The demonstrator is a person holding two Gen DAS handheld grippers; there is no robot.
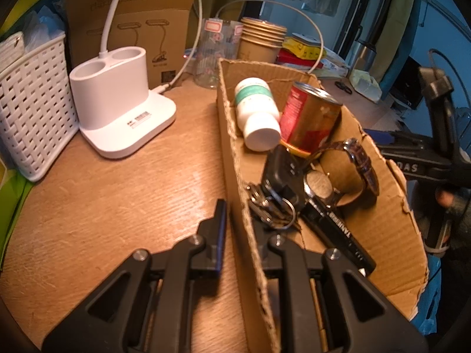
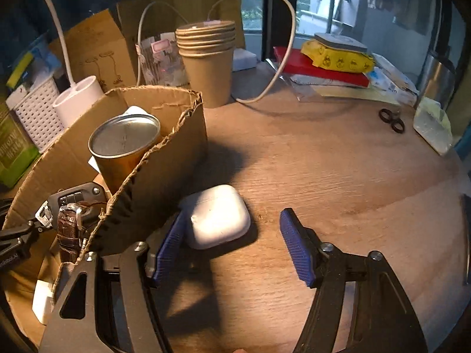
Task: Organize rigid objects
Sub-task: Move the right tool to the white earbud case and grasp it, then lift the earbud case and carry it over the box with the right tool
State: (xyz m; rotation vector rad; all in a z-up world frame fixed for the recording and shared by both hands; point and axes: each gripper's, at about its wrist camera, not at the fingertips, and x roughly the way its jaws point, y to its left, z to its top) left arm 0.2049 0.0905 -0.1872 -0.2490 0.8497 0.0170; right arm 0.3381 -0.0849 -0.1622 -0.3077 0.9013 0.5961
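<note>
The left hand-held gripper (image 1: 235, 229) is clamped on the cardboard box (image 1: 382, 206) wall, probably to steady it. The right hand-held gripper (image 2: 232, 241), jaws wide, straddles the white earbud case (image 2: 219, 216) beside the box on the worktop (image 2: 338, 176), not yet gripping it.

Left claw (image 1: 235, 223) clamped shut, right claw (image 2: 232, 235) tilted downward, jaws apart

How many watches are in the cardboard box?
2. One silver-faced watch lies beside the keys; a brown-strap watch stands behind it, near the can. More could hide underneath.
</note>
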